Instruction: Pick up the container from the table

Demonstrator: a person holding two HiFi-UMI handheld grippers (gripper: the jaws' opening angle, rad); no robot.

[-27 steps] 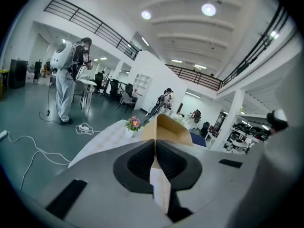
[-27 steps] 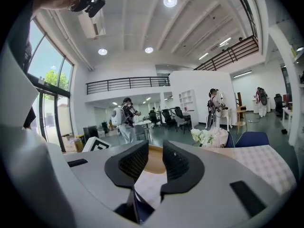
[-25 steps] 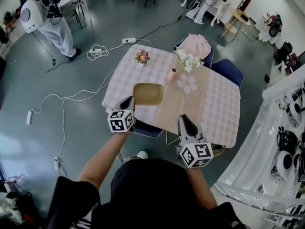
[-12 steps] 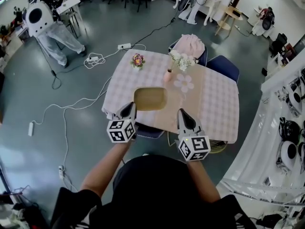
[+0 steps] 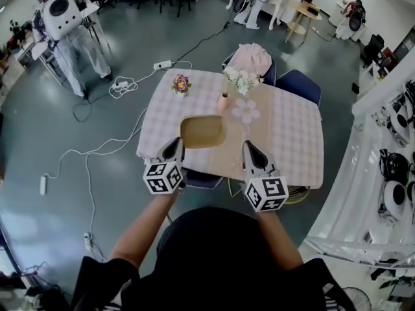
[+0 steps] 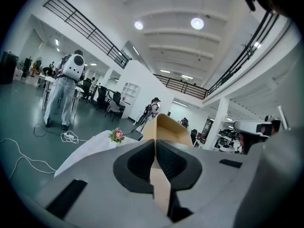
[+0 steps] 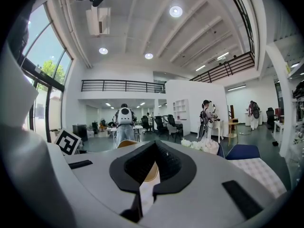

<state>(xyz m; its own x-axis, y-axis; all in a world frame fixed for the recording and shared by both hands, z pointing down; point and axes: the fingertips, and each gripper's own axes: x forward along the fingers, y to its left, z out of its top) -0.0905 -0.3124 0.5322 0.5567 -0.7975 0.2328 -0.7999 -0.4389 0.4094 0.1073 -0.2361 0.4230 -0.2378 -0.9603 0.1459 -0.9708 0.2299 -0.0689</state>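
A shallow tan container lies on the runner of a checked table, near its front edge. My left gripper is at the container's near left corner. In the left gripper view the left gripper is shut on the container's thin rim, which rises tilted beyond the jaws. My right gripper hovers over the table's front edge, right of the container and apart from it. The right gripper is shut with nothing held; the container's edge shows past it on the left.
Behind the container stand a pink vase of white flowers, a small flower pot and a pink flower-shaped mat. Chairs stand at the far side, another under the near edge. Cables run over the floor.
The left gripper has risen a little with the container's rim in its jaws. The right gripper's jaws have come together. The head view has shifted slightly.
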